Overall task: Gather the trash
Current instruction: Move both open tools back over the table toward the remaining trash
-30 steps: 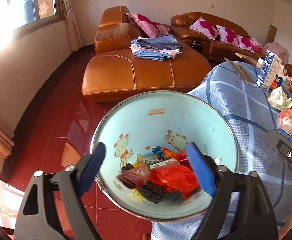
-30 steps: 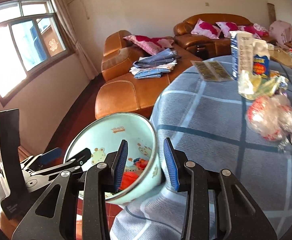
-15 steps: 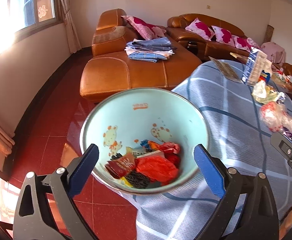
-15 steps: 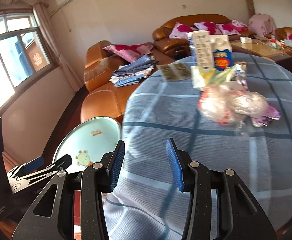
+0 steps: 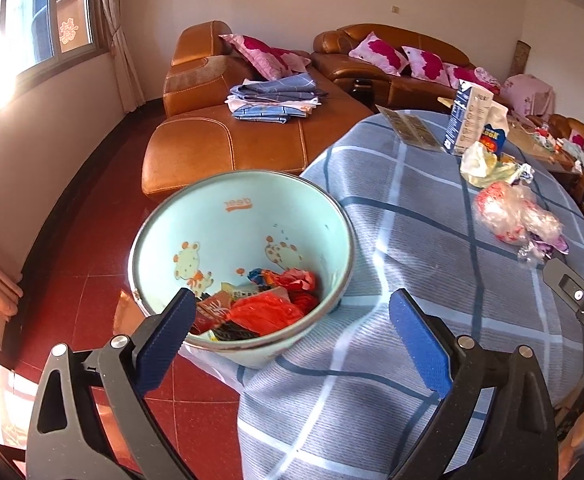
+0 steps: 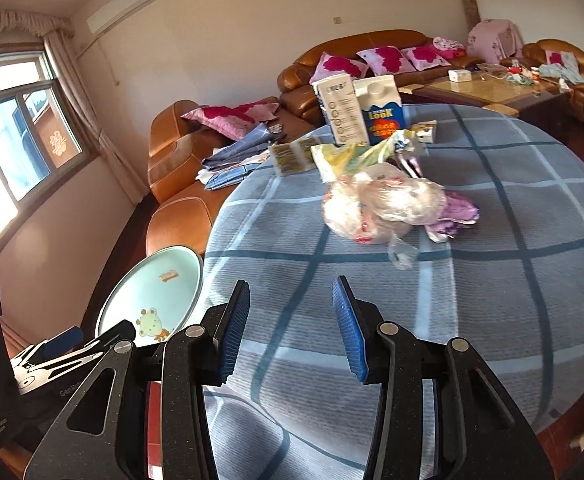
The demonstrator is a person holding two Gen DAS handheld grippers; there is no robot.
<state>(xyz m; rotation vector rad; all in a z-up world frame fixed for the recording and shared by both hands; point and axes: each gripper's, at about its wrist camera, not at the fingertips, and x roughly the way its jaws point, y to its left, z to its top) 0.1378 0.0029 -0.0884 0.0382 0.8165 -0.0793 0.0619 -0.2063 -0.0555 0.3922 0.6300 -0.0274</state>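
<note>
My left tongs (image 5: 287, 336) released, trash basin (image 5: 243, 216) just ahead | my right tongs (image 6: 292, 328) released, crumpled bag (image 6: 380, 208) ahead on bench (image 6: 512, 300)

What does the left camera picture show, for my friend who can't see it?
The left hand-held gripper hangs open over a pale green bin that has red wrappers inside. The bin is beside a table with a blue checked cloth, where a crumpled plastic bag lies.

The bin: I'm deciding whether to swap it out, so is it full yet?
Not full. The bin holds wrappers only at its bottom; its printed inner wall is mostly bare.
</note>
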